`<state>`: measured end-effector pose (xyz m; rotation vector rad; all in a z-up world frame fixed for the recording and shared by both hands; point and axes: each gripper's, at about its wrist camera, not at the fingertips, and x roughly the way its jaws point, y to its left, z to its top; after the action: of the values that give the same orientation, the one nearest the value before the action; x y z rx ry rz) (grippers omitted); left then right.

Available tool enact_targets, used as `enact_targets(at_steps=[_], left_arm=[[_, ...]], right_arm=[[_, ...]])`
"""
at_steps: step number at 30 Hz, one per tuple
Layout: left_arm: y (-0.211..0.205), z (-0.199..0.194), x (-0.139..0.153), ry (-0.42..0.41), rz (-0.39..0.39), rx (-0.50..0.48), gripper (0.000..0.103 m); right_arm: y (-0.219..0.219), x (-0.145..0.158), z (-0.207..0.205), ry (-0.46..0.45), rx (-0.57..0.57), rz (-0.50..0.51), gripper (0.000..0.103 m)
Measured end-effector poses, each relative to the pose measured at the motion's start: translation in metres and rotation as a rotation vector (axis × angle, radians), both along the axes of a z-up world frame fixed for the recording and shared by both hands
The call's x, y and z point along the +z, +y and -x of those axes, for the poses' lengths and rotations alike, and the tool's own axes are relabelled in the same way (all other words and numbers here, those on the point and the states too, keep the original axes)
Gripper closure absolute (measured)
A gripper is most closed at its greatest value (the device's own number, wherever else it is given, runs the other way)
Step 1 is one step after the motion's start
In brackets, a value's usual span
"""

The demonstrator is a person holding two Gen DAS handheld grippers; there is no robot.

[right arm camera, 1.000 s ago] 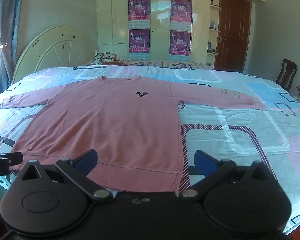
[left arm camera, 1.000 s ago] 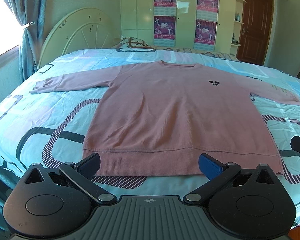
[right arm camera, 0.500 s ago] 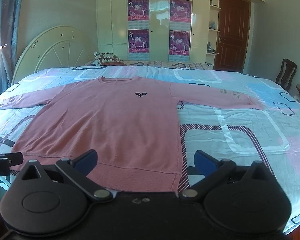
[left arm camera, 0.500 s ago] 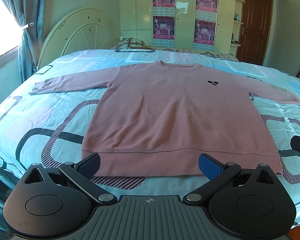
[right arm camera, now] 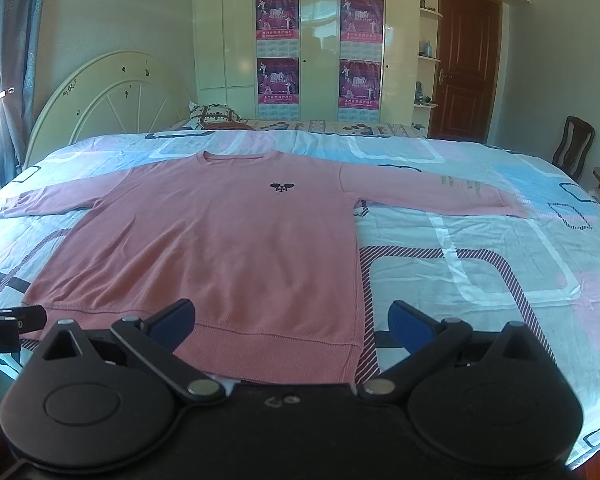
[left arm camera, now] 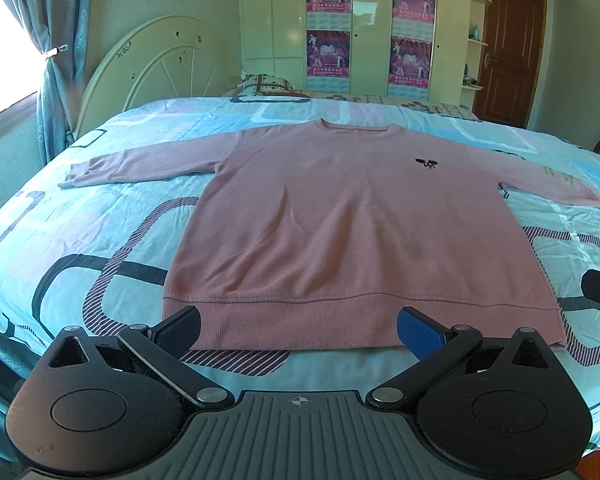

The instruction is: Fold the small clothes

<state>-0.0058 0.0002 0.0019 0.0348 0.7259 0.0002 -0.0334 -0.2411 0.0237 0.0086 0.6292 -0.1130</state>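
A pink long-sleeved sweatshirt (left arm camera: 340, 216) (right arm camera: 220, 248) with a small black chest emblem lies flat and face up on the bed, both sleeves spread out sideways. My left gripper (left arm camera: 298, 326) is open, hovering just before the ribbed hem, nearer its left corner. My right gripper (right arm camera: 290, 320) is open too, at the hem's right corner, with the side seam between its fingers' span. Neither holds any cloth. The tip of the right gripper shows at the right edge of the left wrist view, and the left gripper's tip at the left edge of the right wrist view.
The bed (left arm camera: 80, 240) has a light blue patterned cover and a cream round headboard (left arm camera: 152, 68) at the far left. Behind stand a wardrobe with posters (right arm camera: 320, 60), a brown door (right arm camera: 464, 64) and a chair (right arm camera: 572, 148) at the right. A curtain (left arm camera: 56, 52) hangs left.
Both views drifted very slightly; the sweatshirt and the open grippers stand as before.
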Motion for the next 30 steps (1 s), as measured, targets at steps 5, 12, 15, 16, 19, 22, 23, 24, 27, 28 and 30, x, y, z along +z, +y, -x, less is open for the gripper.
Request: enact_targets(at_steps=[5,12,15,16,19,22,23,24,27,28,30], left_arm=[[0.000,-0.001,0.000,-0.003,0.000,-0.002,0.000],[-0.002,-0.013,0.006,-0.028,-0.020,-0.018,0.000],[-0.002,-0.024,0.011,-0.040,-0.022,-0.030,0.000],[-0.003,-0.028,0.012,-0.046,-0.022,-0.035,0.000],[-0.004,-0.042,0.017,-0.061,-0.022,-0.055,0.000],[-0.005,-0.057,0.021,-0.080,-0.021,-0.080,0.000],[-0.005,-0.062,0.023,-0.087,-0.021,-0.090,0.000],[-0.004,-0.067,0.025,-0.094,-0.022,-0.099,0.000],[-0.002,-0.082,0.029,-0.111,-0.030,-0.129,0.000],[-0.001,-0.087,0.030,-0.117,-0.034,-0.137,0.000],[0.002,-0.096,0.031,-0.125,-0.039,-0.151,0.000]], right_arm=[[-0.002,-0.001,0.000,0.000,-0.002,-0.003,0.000],[-0.004,0.001,-0.008,-0.011,-0.012,0.006,0.000],[-0.006,0.004,-0.014,-0.022,-0.027,0.010,0.000],[-0.006,0.005,-0.016,-0.027,-0.033,0.012,0.000],[-0.007,0.008,-0.026,-0.038,-0.054,0.020,0.000],[-0.008,0.010,-0.035,-0.052,-0.078,0.028,0.000],[-0.009,0.010,-0.039,-0.057,-0.088,0.031,0.000],[-0.009,0.011,-0.042,-0.063,-0.097,0.031,0.000],[-0.010,0.012,-0.054,-0.082,-0.127,0.033,0.000],[-0.010,0.012,-0.057,-0.088,-0.136,0.034,0.000],[-0.009,0.012,-0.066,-0.100,-0.158,0.034,0.000]])
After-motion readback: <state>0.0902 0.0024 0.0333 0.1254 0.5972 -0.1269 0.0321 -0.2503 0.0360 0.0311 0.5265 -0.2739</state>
